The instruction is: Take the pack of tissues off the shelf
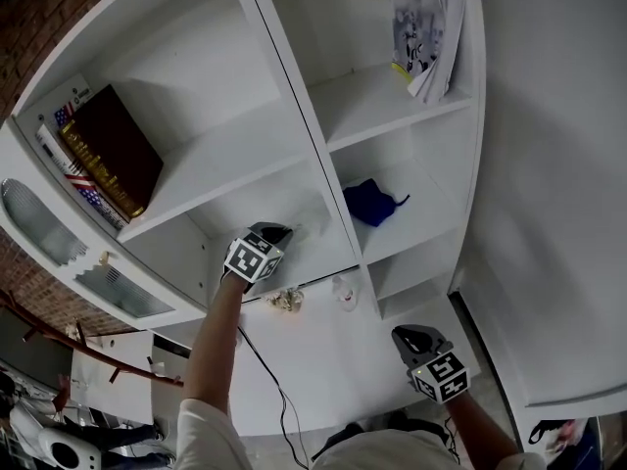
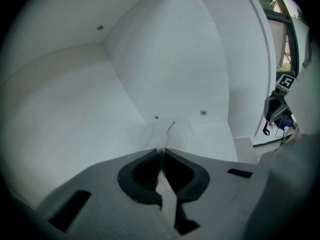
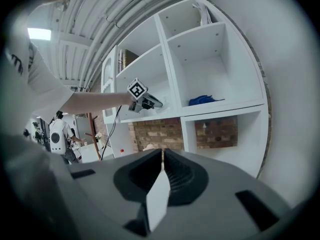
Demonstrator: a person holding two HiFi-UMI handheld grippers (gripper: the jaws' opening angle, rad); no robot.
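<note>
Left tool (image 2: 162, 152) pinches the soft, translucent tissue pack (image 2: 170, 131) edge

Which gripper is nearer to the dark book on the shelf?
Left. The left gripper is inside the shelf, in the space just below the dark book; the right gripper hangs low, out in front of it.

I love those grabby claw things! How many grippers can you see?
2. The left gripper is inside a left-hand shelf compartment, shut on the pack of tissues; the right gripper is lower, outside the shelf, shut. None seem hidden.
</note>
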